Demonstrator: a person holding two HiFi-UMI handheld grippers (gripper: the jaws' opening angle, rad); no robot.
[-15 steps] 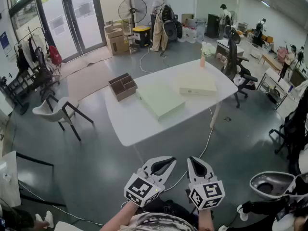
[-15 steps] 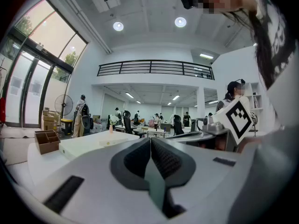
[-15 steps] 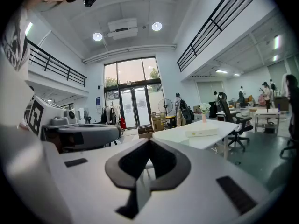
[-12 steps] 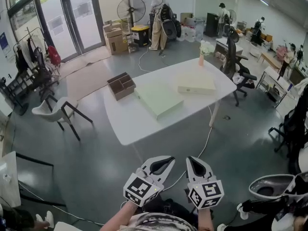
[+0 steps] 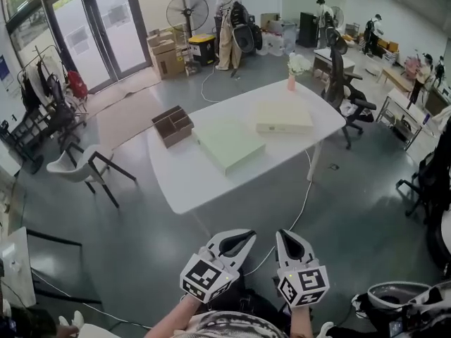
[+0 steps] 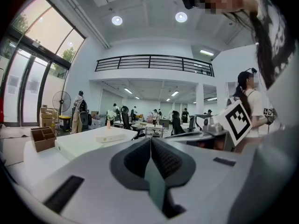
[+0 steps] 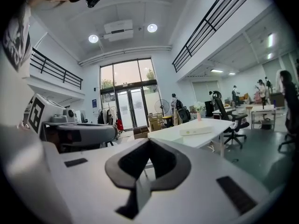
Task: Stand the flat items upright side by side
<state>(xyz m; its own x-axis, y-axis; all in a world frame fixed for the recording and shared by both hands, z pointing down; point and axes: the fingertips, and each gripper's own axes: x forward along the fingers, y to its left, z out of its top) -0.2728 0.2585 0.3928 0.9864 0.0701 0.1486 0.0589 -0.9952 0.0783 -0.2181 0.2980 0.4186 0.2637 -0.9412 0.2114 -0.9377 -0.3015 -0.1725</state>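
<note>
The worktop (image 5: 184,183) has drifted slightly up and left in the head view. The large flat box (image 5: 229,144) and small flat box (image 5: 283,116) lie flat on it, none yet upright. The left hand-held gripper (image 5: 246,238) and right hand-held gripper (image 5: 283,236), pressed together and empty, hang well short.

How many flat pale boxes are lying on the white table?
2. The larger pale green flat box lies centrally on the white table; the smaller cream flat box lies to its right. None looks hidden.

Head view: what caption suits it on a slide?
Left gripper and right gripper, shut and empty, face a table bearing a large flat box and a small flat box.
</note>
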